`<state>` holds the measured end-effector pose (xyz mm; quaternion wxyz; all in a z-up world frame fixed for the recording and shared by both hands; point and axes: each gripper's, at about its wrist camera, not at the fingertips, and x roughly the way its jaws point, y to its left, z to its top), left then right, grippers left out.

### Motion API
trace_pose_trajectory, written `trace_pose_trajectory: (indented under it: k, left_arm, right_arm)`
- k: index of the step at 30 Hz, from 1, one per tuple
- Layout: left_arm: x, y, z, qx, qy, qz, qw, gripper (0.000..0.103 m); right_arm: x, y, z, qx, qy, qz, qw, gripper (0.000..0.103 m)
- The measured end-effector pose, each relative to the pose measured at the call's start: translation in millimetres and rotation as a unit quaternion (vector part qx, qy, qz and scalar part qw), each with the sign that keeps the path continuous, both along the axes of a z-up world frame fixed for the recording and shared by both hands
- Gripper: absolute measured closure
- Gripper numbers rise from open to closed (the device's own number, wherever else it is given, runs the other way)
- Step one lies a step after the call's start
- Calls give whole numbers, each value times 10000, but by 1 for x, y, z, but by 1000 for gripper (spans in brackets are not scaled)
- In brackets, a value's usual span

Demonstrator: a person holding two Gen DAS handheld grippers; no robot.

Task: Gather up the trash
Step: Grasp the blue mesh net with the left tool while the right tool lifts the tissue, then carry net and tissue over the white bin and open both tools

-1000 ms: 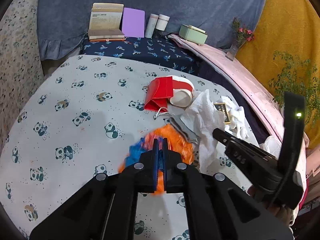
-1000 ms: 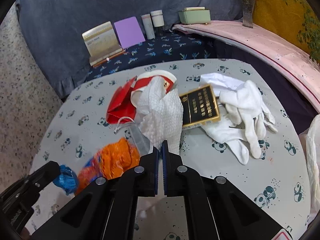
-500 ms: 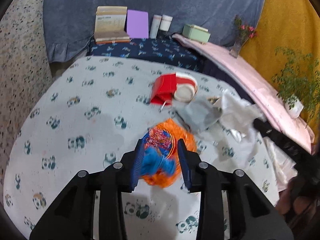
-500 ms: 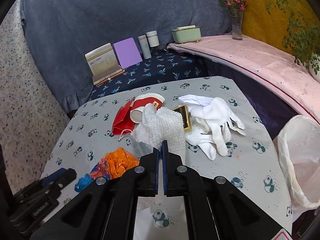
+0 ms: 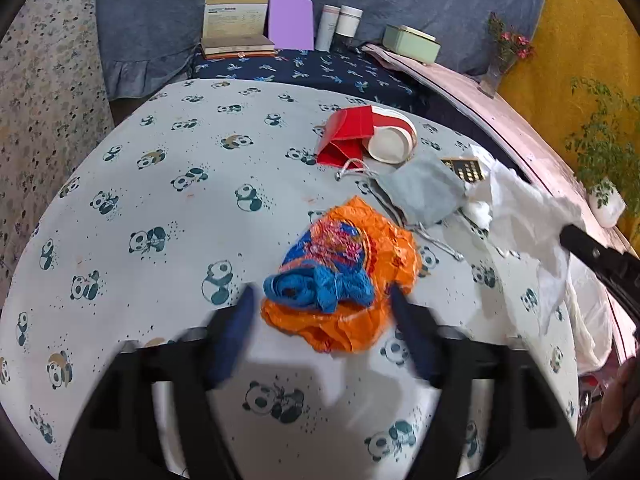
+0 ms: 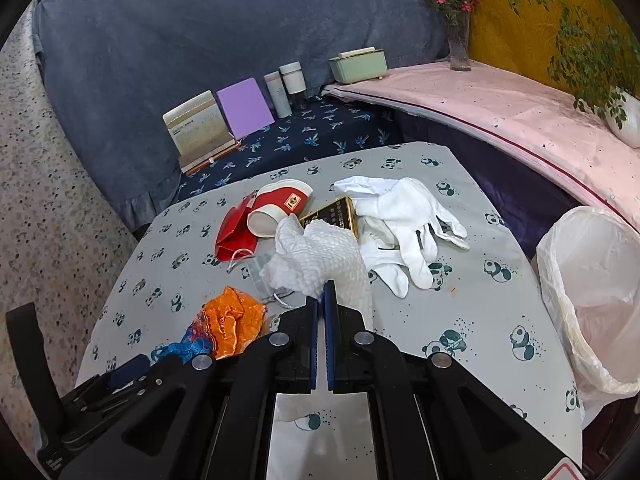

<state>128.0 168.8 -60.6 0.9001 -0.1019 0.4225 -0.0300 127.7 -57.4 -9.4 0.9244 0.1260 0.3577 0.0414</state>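
A crumpled orange and blue wrapper [image 5: 344, 272] lies on the panda tablecloth [image 5: 160, 200]. My left gripper [image 5: 320, 312] is open, its blurred fingers on either side of the wrapper's near edge. My right gripper [image 6: 322, 304] is shut on a white paper towel [image 6: 320, 260] and holds it above the table. The wrapper [image 6: 228, 320] also shows in the right wrist view, with the left gripper [image 6: 132, 364] beside it. A white bin bag [image 6: 592, 292] hangs open at the table's right edge.
A red paper cup [image 6: 280, 208], red packet [image 6: 234, 232], grey mask [image 5: 420, 192], black and gold card [image 6: 332, 216] and white gloves [image 6: 404, 228] lie on the table. Books, bottles, a green box and a vase stand behind.
My left gripper has opened wide and let go of the wrapper, which now lies on the table. My right gripper has lifted back with the paper towel, away from the pile.
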Motion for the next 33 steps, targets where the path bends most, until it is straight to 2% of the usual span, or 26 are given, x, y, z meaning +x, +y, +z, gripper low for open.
trace_pose_trajectory:
  k: [3, 4, 6, 8, 11, 15, 23, 33]
  left_arm:
    - [9, -5, -4, 174, -62, 44, 9998, 24]
    - [11, -6, -6, 197, -37, 38, 9998, 26]
    - [16, -6, -9, 156, 46, -18, 9999, 46]
    - [20, -3, -13, 39, 202, -71, 9998, 70]
    - [18, -1, -15, -40, 247, -95, 9996, 78]
    - [12, -2, -7, -36, 124, -87, 9999, 83]
    - [1, -18, 37, -160, -324, -286, 9989, 84]
    - [-2, -87, 81, -137, -773, -925, 9926, 84]
  right_arm:
    - [1, 0, -2, -1, 18, -6, 10000, 100]
    - [1, -1, -3, 0, 25, -12, 10000, 100]
    - [2, -1, -4, -5, 35, -20, 10000, 100]
    - [3, -1, -5, -20, 57, -23, 10000, 100]
    - [4, -1, -7, -11, 85, -21, 10000, 100]
    - [3, 2, -5, 4, 68, 7, 10000, 100]
    - [-10, -5, 20, 3, -252, -20, 9997, 100]
    - [-31, -46, 43, 33, -567, -375, 9977, 100]
